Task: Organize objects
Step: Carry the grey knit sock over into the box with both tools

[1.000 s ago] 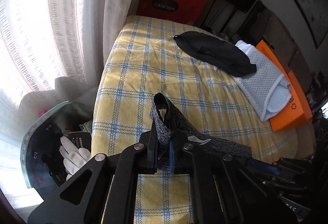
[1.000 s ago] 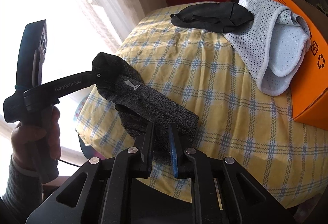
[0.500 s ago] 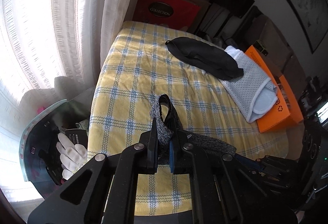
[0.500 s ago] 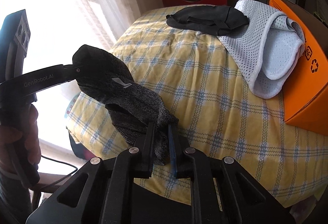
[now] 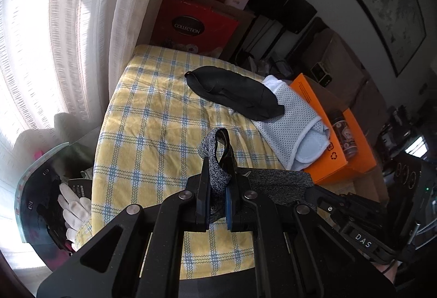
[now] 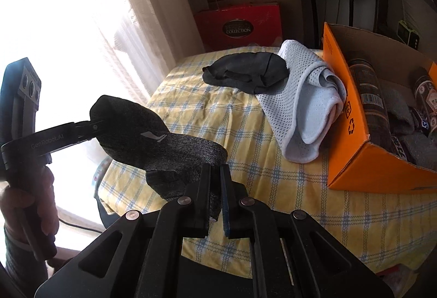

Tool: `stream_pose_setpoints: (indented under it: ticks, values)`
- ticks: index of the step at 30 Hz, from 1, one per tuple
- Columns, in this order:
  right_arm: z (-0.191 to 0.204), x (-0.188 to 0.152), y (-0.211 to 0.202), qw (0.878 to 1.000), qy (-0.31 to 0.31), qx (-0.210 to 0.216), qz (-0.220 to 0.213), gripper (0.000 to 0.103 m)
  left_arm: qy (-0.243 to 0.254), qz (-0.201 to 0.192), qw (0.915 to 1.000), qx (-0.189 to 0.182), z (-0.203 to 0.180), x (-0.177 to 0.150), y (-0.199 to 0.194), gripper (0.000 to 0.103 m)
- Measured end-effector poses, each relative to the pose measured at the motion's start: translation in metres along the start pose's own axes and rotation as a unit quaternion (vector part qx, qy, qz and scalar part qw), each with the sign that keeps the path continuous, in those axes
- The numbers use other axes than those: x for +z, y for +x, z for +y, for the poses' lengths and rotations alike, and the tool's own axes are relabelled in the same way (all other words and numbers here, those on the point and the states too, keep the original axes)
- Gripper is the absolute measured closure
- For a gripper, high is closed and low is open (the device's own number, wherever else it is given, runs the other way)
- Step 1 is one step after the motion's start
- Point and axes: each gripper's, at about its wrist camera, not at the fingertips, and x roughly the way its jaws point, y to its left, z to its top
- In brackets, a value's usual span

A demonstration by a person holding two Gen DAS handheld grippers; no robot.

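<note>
You have the heather-grey knit sock (image 5: 218,178) stretched in the air between both grippers, above the near edge of the yellow-and-blue checked desk (image 5: 153,118). Left gripper (image 5: 217,198) fingers pinch its open cuff; right gripper (image 6: 215,194) fingers pinch the other end. Open orange cardboard box (image 6: 352,107) sits right, beside the white mesh garment (image 6: 300,96) and black cloth (image 6: 245,74).
</note>
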Motion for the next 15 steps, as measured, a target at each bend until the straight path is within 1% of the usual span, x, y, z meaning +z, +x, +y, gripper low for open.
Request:
stream_pose_setpoints:
  ticks: [6, 15]
  values:
    - [-0.014, 0.019, -0.038, 0.999, -0.01, -0.022, -0.03, 0.098, 0.03, -0.002, 0.9993, -0.021, -0.04, 0.016, -0.001, 0.096]
    - [-0.048, 0.044, -0.094, 0.995, -0.001, -0.06, -0.078, 0.097, 0.079, 0.003, 0.9948, -0.065, -0.122, 0.033, 0.013, 0.096]
